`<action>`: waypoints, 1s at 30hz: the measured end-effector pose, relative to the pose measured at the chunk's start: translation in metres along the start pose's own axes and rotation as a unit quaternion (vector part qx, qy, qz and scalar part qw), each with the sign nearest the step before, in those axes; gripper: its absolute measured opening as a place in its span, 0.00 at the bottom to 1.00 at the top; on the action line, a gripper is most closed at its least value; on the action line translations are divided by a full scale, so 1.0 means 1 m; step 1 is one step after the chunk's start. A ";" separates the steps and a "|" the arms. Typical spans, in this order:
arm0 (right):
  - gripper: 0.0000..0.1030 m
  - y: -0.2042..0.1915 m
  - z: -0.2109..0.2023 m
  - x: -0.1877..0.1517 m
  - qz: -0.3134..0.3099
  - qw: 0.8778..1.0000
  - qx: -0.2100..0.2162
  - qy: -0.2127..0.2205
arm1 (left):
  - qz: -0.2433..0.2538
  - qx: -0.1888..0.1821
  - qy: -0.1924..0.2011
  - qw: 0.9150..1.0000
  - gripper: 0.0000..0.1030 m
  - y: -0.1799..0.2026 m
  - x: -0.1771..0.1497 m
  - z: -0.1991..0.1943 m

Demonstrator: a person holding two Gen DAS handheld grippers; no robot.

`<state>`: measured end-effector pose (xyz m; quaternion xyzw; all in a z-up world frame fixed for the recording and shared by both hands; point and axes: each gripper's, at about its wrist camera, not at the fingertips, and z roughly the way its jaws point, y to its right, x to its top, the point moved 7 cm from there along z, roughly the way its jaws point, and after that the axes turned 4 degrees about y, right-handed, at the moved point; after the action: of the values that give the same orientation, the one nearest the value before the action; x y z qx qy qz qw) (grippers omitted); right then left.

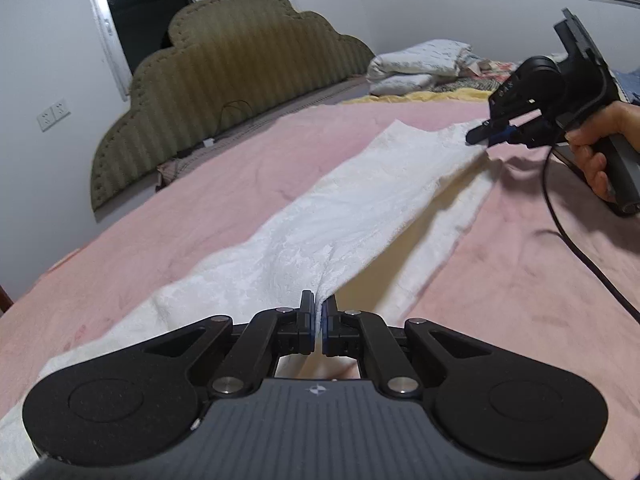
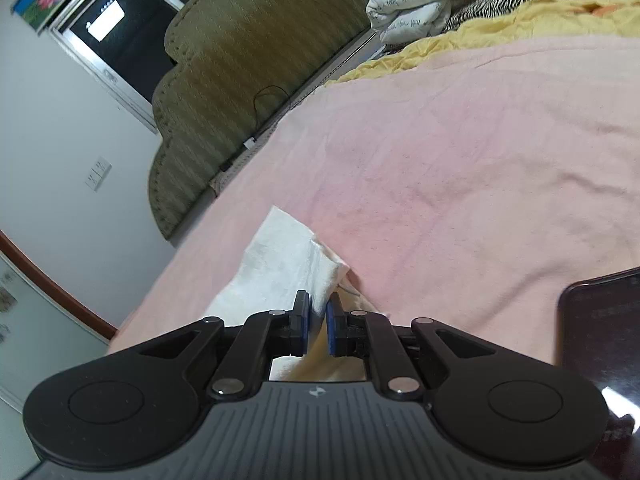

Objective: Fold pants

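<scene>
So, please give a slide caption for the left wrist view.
Both grippers, left and right, pinch white pants over a pink blanket.

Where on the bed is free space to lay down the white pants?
Bare pink blanket lies between the white textured pants and the yellow cover. Crowded: folded bedding by the green headboard, dark phone near the right gripper.
</scene>
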<state>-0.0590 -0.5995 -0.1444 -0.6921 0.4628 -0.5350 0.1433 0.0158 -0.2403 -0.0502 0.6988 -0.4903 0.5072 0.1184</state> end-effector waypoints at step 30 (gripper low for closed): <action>0.46 -0.420 -0.079 -0.414 -0.541 0.684 0.458 -0.172 | -0.370 0.436 -0.094 0.815 0.56 -0.273 -0.201 -0.277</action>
<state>0.0772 -0.0246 -0.0737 -0.7504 -0.3274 -0.5366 0.2046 0.0704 0.1904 0.0014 0.8502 0.0689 0.5177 -0.0667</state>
